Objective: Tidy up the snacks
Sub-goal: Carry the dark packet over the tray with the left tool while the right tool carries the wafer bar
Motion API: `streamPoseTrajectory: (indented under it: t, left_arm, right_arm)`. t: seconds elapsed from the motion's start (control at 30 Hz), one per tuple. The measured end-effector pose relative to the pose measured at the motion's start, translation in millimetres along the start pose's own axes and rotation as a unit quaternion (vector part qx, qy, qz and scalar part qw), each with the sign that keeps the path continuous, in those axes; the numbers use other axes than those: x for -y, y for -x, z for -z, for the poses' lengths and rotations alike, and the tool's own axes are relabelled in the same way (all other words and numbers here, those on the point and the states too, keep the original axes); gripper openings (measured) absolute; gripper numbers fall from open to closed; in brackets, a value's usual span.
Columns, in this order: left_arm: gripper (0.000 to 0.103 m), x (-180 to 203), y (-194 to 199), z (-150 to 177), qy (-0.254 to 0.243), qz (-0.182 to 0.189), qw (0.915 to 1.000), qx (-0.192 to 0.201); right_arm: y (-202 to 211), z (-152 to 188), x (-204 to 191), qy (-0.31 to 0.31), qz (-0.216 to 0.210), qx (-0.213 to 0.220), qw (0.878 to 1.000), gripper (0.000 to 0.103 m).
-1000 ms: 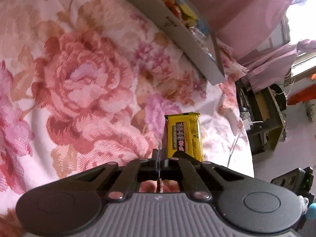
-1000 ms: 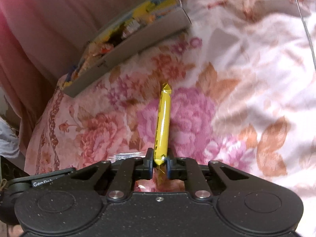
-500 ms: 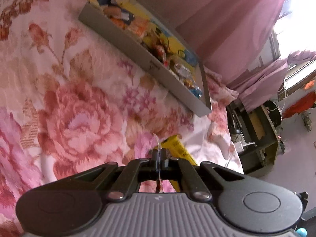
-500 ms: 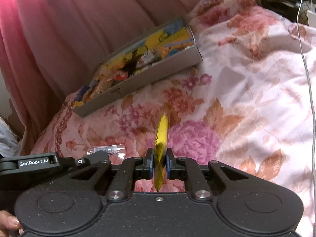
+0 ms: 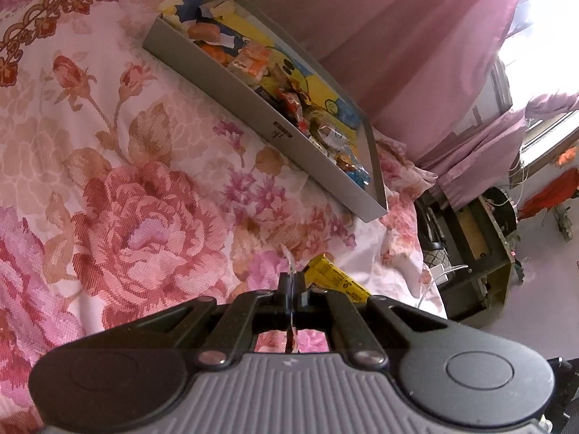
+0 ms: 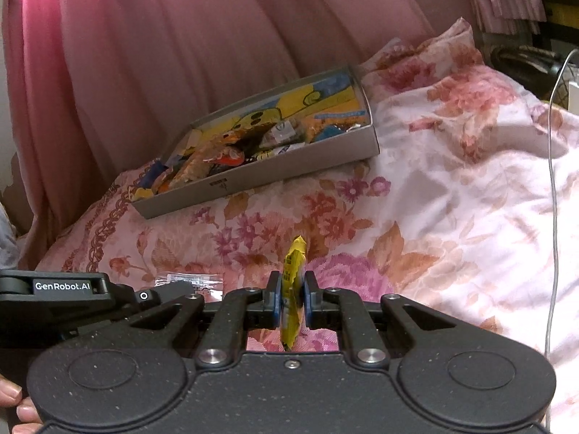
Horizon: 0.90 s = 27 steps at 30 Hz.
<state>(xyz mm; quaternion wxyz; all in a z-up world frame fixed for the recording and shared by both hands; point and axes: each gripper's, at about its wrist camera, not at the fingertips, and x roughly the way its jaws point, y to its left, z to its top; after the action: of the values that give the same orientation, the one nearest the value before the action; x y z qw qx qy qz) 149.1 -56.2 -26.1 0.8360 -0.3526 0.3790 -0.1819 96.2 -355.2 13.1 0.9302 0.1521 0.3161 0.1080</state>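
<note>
A grey snack box (image 5: 231,83) with several wrapped snacks inside lies at the back of the floral bedspread, against the pink curtain. My left gripper (image 5: 290,287) is shut on a thin clear snack packet (image 5: 288,256), seen edge-on, well short of the box. My right gripper (image 6: 292,291) is shut on a yellow snack packet (image 6: 295,264) that stands upright between its jaws. In the left wrist view that yellow packet (image 5: 334,276) shows just right of my left fingers. From the right wrist, the box (image 6: 289,170) lies ahead and slightly left. There the left gripper (image 6: 163,291) holds the clear packet (image 6: 188,279).
The floral bedspread (image 5: 137,195) covers the whole surface. A pink curtain (image 6: 181,54) hangs behind the box. The bed ends on the right, with a dark shelf unit (image 5: 481,249) beyond. A white cable (image 6: 552,181) runs down the right side. Fingers of a hand (image 6: 14,403) show at lower left.
Both grippers have risen and pulled back from the bedspread, each still holding its packet. The box has come fully into both views and now looks farther off.
</note>
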Motion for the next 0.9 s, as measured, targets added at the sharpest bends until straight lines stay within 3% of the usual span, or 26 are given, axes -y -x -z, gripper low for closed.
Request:
streamPoseTrajectory:
  t: [0.3, 0.57, 0.73, 0.9]
  left_arm:
    - [0.0, 16.7, 1.3, -17.4, -0.022, 0.002, 0.9997, 0.014]
    - [0.0, 53.9, 1.1, -67.0, -0.069, 0.003, 0.9958, 0.061]
    - [0.0, 73.9, -12.3, -100.1, -0.089, 0.007, 0.9922, 0.087]
    - [0.0, 86.2, -34.1, -126.1, -0.1, 0.001, 0.9907, 0.092]
  right_arm:
    - [19.7, -10.4, -4.0, 0.026, 0.014, 0.058, 0.998, 0.012]
    - [26.7, -29.9, -2.3, 0.046, 0.019, 0.145, 0.988, 0.012]
    - [12.4, -55.2, -3.3, 0.073, 0.027, 0.213, 0.974, 0.012]
    - [-9.7, -75.7, 4.5, 0.067, 0.023, 0.224, 0.972, 0.012]
